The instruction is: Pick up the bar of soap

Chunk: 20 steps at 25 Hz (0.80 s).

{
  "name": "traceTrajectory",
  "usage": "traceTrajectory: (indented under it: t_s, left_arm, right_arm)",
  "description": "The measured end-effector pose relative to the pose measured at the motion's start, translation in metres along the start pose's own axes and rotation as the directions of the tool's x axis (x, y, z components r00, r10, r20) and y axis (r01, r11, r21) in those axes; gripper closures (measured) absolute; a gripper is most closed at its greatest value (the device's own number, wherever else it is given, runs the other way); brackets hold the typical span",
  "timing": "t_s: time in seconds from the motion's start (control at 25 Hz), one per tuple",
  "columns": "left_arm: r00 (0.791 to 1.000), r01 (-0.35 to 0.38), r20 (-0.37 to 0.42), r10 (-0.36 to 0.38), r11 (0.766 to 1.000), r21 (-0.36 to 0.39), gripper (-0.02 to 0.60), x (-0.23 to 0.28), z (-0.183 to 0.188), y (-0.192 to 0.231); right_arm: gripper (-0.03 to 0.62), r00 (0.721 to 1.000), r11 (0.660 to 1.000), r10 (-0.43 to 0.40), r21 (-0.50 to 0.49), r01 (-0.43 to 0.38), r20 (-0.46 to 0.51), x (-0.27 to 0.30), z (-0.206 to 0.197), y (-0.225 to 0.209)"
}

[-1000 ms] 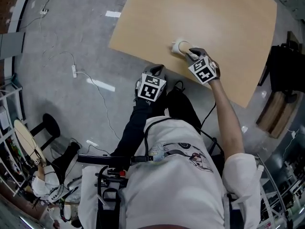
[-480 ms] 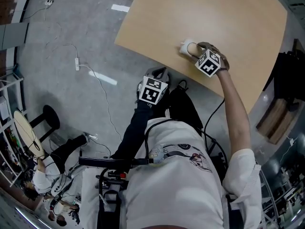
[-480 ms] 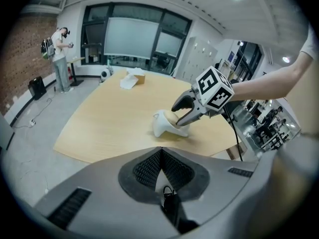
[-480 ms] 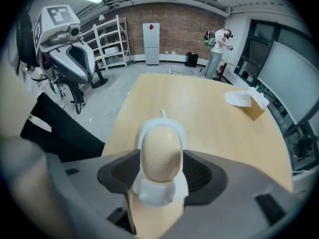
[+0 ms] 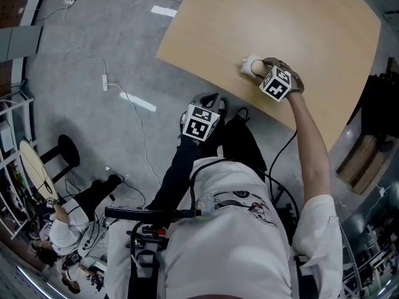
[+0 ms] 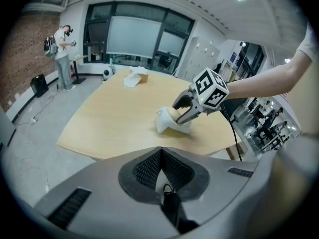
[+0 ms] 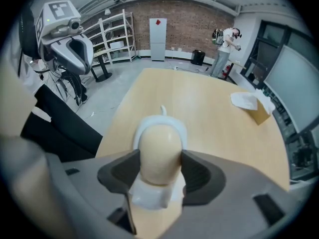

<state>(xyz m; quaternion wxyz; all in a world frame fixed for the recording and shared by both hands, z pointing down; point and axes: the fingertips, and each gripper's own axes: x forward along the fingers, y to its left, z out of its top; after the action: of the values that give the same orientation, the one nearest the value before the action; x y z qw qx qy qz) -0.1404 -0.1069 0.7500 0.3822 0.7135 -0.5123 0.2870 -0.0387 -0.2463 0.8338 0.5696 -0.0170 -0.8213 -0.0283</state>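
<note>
Right gripper [image 7: 159, 169] and soap [image 7: 159, 146] hide most of the dish [image 7: 149, 197].

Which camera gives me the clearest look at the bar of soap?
The right gripper view: the bar of soap fills the centre, lying in its white dish between the jaws of the right claw. The left gripper view shows it small, side-on, partly behind that claw. The head view shows a pale speck.

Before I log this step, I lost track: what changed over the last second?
The right hand-held gripper opened its jaws wide and slid forward around the soap, which now stands between them. The soap stayed in its white dish on the table, not lifted. The left hand-held gripper stayed shut, off the table.
</note>
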Motion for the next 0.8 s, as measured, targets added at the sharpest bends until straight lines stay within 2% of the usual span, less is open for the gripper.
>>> traceTrajectory:
  t_s: [0.08,0.2,0.28,0.36,0.44,0.52,0.64,0.8]
  left_arm:
    - [1.000,0.002,0.010,-0.002,1.000,-0.002,0.578,-0.003,0.004,0.000]
    - [0.998,0.005,0.056,-0.005,1.000,-0.001,0.578,-0.011,0.017,-0.001]
    - [0.993,0.013,0.120,-0.013,1.000,0.005,0.578,-0.019,0.034,-0.006]
    - [0.977,0.018,0.211,-0.022,1.000,0.023,0.578,-0.029,0.059,-0.013]
    - [0.946,0.016,0.323,-0.034,0.998,0.060,0.578,-0.040,0.094,-0.019]
    - [0.902,0.011,0.428,-0.052,0.995,0.096,0.578,-0.056,0.130,-0.029]
    - [0.835,0.008,0.544,-0.080,0.991,0.133,0.578,-0.087,0.169,-0.053]
    - [0.732,-0.015,0.667,-0.135,0.977,0.214,0.578,-0.119,0.234,-0.081]
  right_arm:
    - [0.345,0.999,0.999,-0.039,0.015,0.039,0.023,-0.006,0.004,-0.004]
    - [0.345,0.988,0.989,-0.117,0.101,0.106,0.105,-0.032,0.018,-0.012]
    - [0.345,0.963,0.966,-0.199,0.204,0.161,0.182,-0.063,0.028,-0.016]
    - [0.345,0.918,0.923,-0.295,0.329,0.202,0.265,-0.101,0.037,-0.020]
    - [0.345,0.856,0.866,-0.401,0.439,0.238,0.326,-0.143,0.044,-0.025]
    - [0.345,0.789,0.807,-0.499,0.524,0.272,0.359,-0.187,0.047,-0.024]
    - [0.345,0.699,0.725,-0.609,0.621,0.299,0.375,-0.245,0.046,-0.008]
    - [0.345,0.540,0.595,-0.759,0.725,0.348,0.363,-0.320,0.036,-0.013]
